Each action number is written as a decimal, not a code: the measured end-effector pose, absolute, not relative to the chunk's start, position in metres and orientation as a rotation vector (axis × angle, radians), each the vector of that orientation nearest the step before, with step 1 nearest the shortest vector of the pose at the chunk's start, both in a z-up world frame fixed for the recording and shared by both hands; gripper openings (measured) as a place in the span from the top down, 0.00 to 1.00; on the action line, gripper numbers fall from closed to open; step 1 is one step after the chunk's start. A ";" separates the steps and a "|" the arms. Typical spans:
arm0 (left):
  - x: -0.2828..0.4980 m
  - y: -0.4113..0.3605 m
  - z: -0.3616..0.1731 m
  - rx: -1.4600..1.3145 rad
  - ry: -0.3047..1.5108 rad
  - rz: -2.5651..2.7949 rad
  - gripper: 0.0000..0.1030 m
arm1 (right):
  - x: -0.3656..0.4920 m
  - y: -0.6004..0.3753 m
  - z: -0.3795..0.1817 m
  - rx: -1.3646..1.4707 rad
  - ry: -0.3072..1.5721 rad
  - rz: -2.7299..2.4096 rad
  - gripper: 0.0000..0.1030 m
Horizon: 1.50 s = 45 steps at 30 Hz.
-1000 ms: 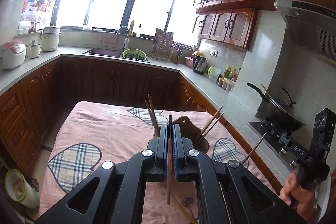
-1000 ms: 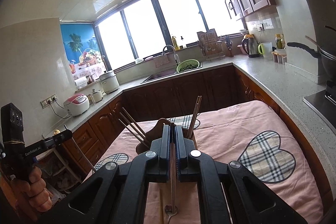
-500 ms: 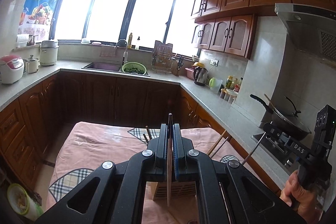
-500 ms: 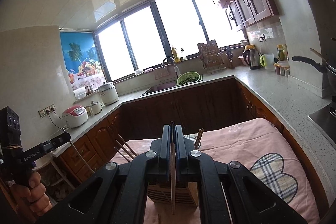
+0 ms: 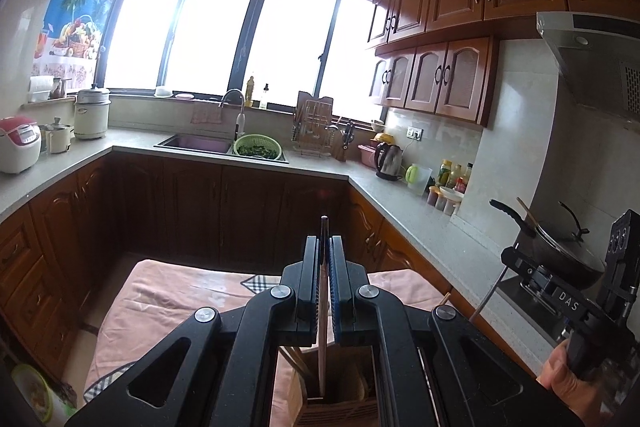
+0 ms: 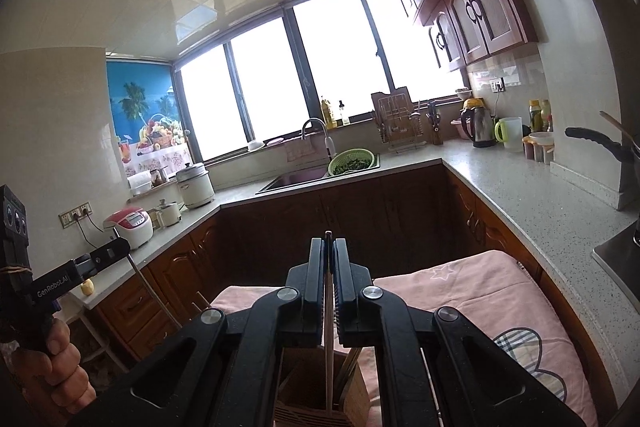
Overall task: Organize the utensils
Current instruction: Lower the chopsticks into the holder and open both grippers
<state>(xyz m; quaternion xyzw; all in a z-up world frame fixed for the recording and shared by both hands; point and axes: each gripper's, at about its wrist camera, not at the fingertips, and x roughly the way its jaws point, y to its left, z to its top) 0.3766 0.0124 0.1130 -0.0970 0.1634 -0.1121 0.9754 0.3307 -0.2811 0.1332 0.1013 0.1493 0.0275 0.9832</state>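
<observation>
Kitchen counters (image 5: 328, 169) run in a U under a wide bright window, with brown cabinets (image 5: 448, 79) above on the right and a sink (image 5: 192, 143) holding a green colander (image 5: 257, 147) at the far side. On the left stretch of counter stand a rice cooker (image 5: 18, 149) and a white pot (image 5: 92, 113); on the right stretch stand a kettle (image 5: 389, 161), a pale jug (image 5: 418, 179) and some bottles (image 5: 454, 177), with a wok (image 5: 560, 243) on the stove beyond them.

Below both cameras is a table under a pink cloth (image 5: 168, 299) with plaid heart patches. A wooden holder (image 5: 340, 387) stands on the cloth near the table's near edge, directly under both grippers; a few chopsticks already lean inside it.

Left gripper (image 5: 324, 291) has its jaws together, clamped on a thin chopstick (image 5: 322, 339) that stands nearly upright, its top poking above the fingers and its lower end reaching down into the holder. Right gripper (image 6: 329, 291) is likewise pinched on a thin utensil (image 6: 329, 355) held upright, its lower end down in the holder (image 6: 316, 391) beside other sticks; what kind of utensil it is I cannot tell.

Each camera catches the other tool at its edge: the right hand (image 5: 568, 383) gripping its handle, and the left hand (image 6: 60, 367) doing the same.
</observation>
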 end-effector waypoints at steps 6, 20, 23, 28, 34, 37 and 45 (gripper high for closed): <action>0.402 0.009 0.092 -0.210 0.363 -0.211 0.97 | 0.342 -0.286 0.123 0.227 0.319 0.065 0.96; 0.414 0.011 0.077 -0.217 0.382 -0.200 0.97 | 0.338 -0.265 0.135 0.159 0.255 0.069 0.96; 0.415 0.012 0.068 -0.231 0.403 -0.196 0.97 | 0.344 -0.272 0.118 0.182 0.271 0.049 0.96; 0.419 0.015 0.057 -0.250 0.443 -0.186 0.97 | 0.348 -0.286 0.086 0.257 0.305 0.027 0.96; 0.424 0.018 0.046 -0.286 0.496 -0.183 0.97 | 0.349 -0.297 0.062 0.327 0.338 0.011 0.96; 0.427 0.015 0.045 -0.290 0.513 -0.181 0.97 | 0.353 -0.297 0.052 0.340 0.368 0.013 0.96; 0.428 0.011 0.048 -0.285 0.518 -0.183 0.97 | 0.356 -0.294 0.037 0.348 0.415 0.017 0.96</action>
